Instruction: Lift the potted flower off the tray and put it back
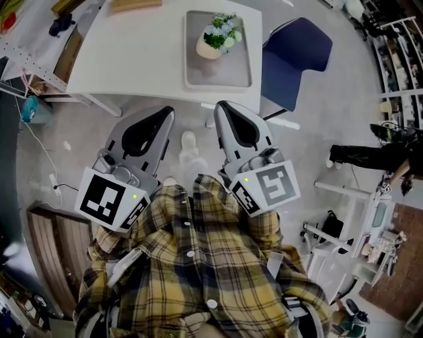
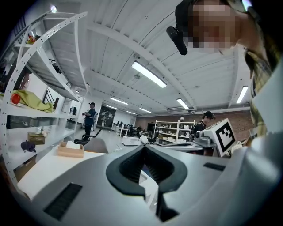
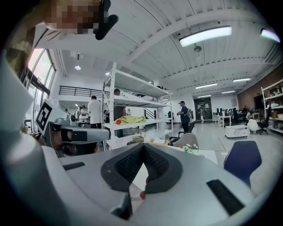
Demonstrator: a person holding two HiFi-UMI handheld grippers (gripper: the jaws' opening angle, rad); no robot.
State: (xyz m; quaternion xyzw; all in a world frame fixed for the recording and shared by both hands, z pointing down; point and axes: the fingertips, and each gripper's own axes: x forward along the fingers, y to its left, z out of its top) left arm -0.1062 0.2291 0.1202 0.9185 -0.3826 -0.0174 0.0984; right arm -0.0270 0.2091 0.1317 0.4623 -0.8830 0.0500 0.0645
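Note:
The potted flower [image 1: 217, 37], white and blue blooms in a cream pot, stands upright on the grey tray [image 1: 239, 74] on the white table [image 1: 139, 49]. Both grippers hang side by side short of the table's near edge, apart from the pot. My left gripper [image 1: 164, 112] is shut and empty. My right gripper [image 1: 219, 105] is also shut with nothing in it. In the right gripper view the flower [image 3: 191, 150] peeks just over the jaws, and the left gripper [image 3: 66, 132] shows at the left. The left gripper view shows the table [image 2: 48, 165] and the right gripper's marker cube [image 2: 224, 134].
A blue chair [image 1: 295, 56] stands right of the table. A wooden box [image 1: 135, 5] lies at the table's far edge. Metal shelving [image 1: 26, 39] runs along the left. White furniture and clutter [image 1: 344, 244] sit at the right. Other people stand in the room's background.

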